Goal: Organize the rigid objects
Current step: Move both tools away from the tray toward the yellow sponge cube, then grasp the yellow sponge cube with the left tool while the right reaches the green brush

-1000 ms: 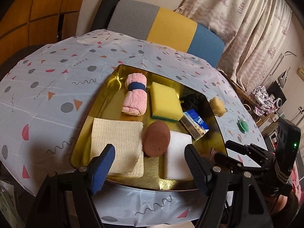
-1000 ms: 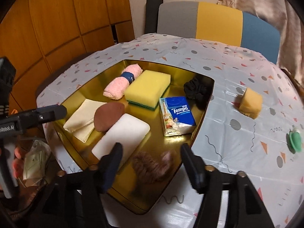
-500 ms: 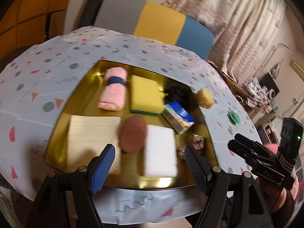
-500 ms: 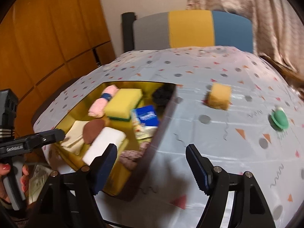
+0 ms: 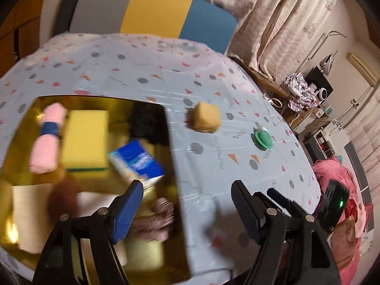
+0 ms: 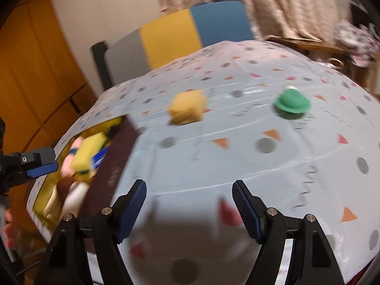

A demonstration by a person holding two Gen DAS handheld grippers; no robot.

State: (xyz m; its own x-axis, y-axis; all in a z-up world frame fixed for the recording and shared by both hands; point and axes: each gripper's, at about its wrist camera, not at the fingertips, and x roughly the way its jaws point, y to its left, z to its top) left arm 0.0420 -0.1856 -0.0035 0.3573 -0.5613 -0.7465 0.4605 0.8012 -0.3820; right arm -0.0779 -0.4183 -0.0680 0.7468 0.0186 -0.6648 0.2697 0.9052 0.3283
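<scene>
A gold tray (image 5: 22, 128) holds a pink rolled towel (image 5: 46, 140), a yellow sponge (image 5: 84, 137), a blue tissue pack (image 5: 136, 160), a black scrunchie (image 5: 147, 121), a brown disc (image 5: 63, 200) and a pinkish scrunchie (image 5: 158, 218). To its right, a tan sponge cube (image 5: 205, 117) and a green hat-shaped piece (image 5: 262, 139) lie on the patterned tablecloth. My left gripper (image 5: 187, 188) hovers open and empty over the tray's right edge. My right gripper (image 6: 188, 187) is open and empty over bare cloth, with the cube (image 6: 187, 106) and green piece (image 6: 292, 101) ahead of it.
A chair (image 5: 154, 11) with grey, yellow and blue panels stands behind the round table. Curtains and cluttered shelves fill the right side. The right gripper's fingers (image 5: 277, 196) show near the table's right edge. The left gripper (image 6: 39, 163) shows beside the tray (image 6: 114, 166).
Both grippers swung rightward, away from the tray's middle. The right gripper opened wider and left the pinkish scrunchie in the tray. The cube and green piece now sit closer ahead.
</scene>
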